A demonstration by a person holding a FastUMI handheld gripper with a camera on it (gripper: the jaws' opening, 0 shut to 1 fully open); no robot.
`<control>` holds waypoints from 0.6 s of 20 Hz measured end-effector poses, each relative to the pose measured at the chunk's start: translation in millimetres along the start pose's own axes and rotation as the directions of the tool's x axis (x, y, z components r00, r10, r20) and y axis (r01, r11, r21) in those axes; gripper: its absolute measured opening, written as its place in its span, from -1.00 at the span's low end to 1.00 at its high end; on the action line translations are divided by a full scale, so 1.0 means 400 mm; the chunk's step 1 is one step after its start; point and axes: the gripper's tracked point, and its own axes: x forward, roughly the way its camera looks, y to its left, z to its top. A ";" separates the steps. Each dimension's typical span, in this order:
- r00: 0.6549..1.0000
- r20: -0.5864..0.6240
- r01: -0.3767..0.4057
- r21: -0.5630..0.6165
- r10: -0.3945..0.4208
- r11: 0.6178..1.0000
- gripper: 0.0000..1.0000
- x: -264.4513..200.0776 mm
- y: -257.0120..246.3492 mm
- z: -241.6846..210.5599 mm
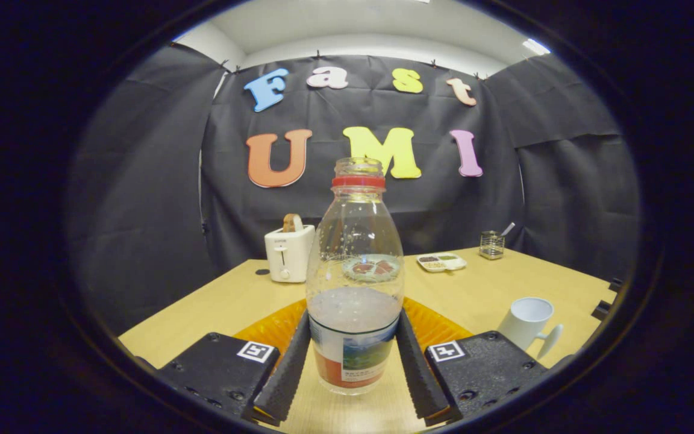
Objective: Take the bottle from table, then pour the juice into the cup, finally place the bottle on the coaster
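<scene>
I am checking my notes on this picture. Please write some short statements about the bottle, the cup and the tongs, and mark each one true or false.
1. The bottle stands upright between the fingers of the tongs. True.
2. The bottle has its cap on. False: the mouth is open, with just a red ring below it.
3. The cup lies on its side. False: it stands upright, to the right of the bottle.
4. A toaster stands on the table beyond the bottle. True.
5. The bottle is full to the neck. False: liquid fills about the lower third.
</scene>
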 end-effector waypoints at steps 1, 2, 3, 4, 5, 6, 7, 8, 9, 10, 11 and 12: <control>1.000 0.000 -0.010 0.028 0.010 1.000 0.57 -0.002 0.004 0.008; 1.000 -0.005 -0.015 0.054 0.015 0.998 0.57 -0.006 0.001 0.017; 1.000 -0.004 -0.021 0.085 0.021 0.996 0.56 -0.009 -0.003 0.025; 1.000 -0.012 -0.024 0.114 0.025 0.993 0.56 -0.010 -0.008 0.030; 1.000 -0.014 -0.026 0.140 0.028 0.990 0.56 -0.013 -0.014 0.036; 0.999 -0.020 -0.025 0.166 0.029 0.986 0.56 -0.016 -0.023 0.042; 0.999 -0.027 -0.019 0.192 0.025 0.981 0.56 -0.015 -0.036 0.044; 0.999 -0.028 -0.019 0.220 0.026 0.975 0.56 -0.016 -0.047 0.051; 0.999 -0.031 -0.022 0.254 0.031 0.967 0.56 -0.015 -0.055 0.053; 0.999 -0.034 -0.024 0.286 0.035 0.958 0.56 -0.014 -0.062 0.053; 0.998 -0.040 -0.026 0.317 0.041 0.948 0.55 -0.012 -0.068 0.053; 0.998 -0.043 -0.034 0.345 0.051 0.938 0.55 -0.008 -0.071 0.054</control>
